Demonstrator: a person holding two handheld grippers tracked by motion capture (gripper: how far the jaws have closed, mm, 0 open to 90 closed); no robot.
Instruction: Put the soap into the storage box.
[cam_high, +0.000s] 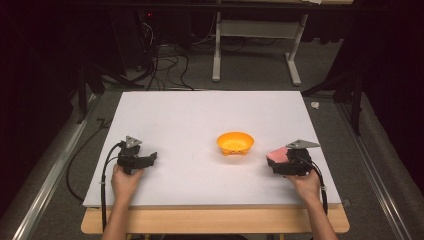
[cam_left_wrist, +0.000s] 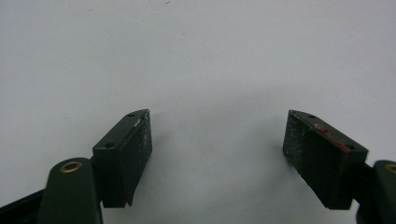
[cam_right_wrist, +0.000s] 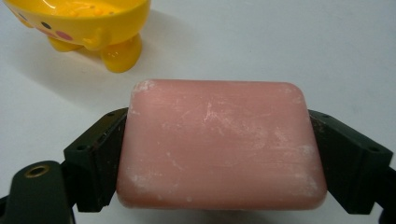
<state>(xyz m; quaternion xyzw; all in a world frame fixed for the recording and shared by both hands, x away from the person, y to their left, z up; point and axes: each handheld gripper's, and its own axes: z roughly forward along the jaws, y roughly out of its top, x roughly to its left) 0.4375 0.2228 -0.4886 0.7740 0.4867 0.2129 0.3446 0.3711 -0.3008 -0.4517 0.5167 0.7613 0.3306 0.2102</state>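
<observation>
2 grippers on the white board, 1 per hand, both low near the person's edge. Left gripper sits at the board's left side, held by the left hand; jaws spread wide with only bare white surface between the pads, nothing held. Right gripper at the board's right side, held by the right hand; jaws pinching a pink soap bar by its 2 short ends, broad face up, surface scuffed with pale marks. In the high view the bar sticks out toward the board's middle. Orange bowl stands near centre, between the 2 grippers, closer to the right one and apart from the bar. Right gripper view: bowl has stubby feet and a painted face, with something yellow inside, hard to tell. Grey plate tops the right gripper.
</observation>
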